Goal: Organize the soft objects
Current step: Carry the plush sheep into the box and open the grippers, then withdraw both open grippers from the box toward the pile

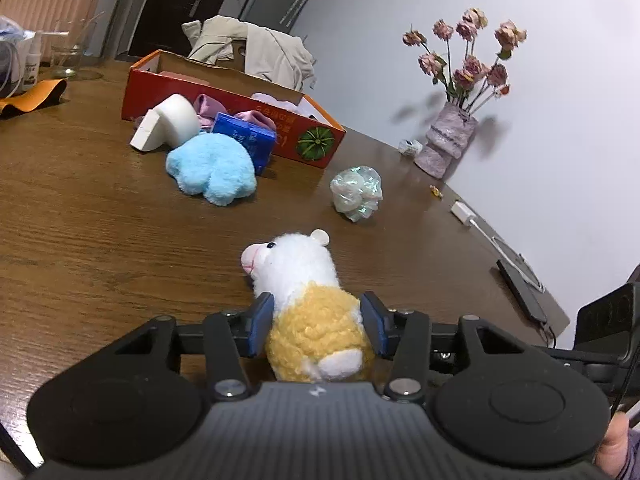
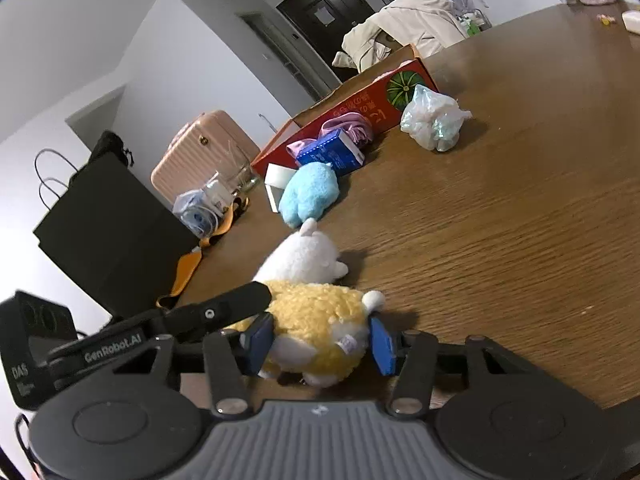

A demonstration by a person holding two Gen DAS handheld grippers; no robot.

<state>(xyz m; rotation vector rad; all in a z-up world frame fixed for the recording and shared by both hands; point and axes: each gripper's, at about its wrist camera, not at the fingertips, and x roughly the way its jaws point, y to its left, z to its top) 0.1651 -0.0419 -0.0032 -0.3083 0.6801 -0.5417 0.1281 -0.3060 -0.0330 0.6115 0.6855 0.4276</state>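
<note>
1. Left gripper [image 1: 318, 322]: bottom centre of the left wrist view. Blue fingers [image 1: 262, 322] sit on both sides of the plush sheep's [image 1: 304, 292] yellow body and press into the fleece, so it is clamped on the toy.
2. Right gripper [image 2: 320, 340]: bottom centre of the right wrist view, also straddling the sheep [image 2: 316, 320]. Its left pad touches the body. Whether the right pad presses or only sits beside the fleece cannot be told.
3. The sheep rests on the wooden table [image 1: 100, 220], white head toward frame centre, pink snout pointing left in the left wrist view.
4. Blue plush [image 1: 212, 168] lies on the table at centre-left of the left wrist view, just in front of the red cardboard box [image 1: 240, 116].
5. A white foam piece [image 1: 166, 126] and a blue packet [image 1: 246, 140] sit against the box front, touching or nearly touching the blue plush. Pink cloth [image 1: 206, 110] shows behind them.
6. Crumpled clear plastic bag [image 1: 356, 192] lies right of centre, apart from the box and the sheep.
7. Vase of dried roses [image 1: 448, 140] stands upper right, at the table edge by the wall.
8. A beige garment [image 1: 256, 50] is heaped behind the box, top centre.
</note>
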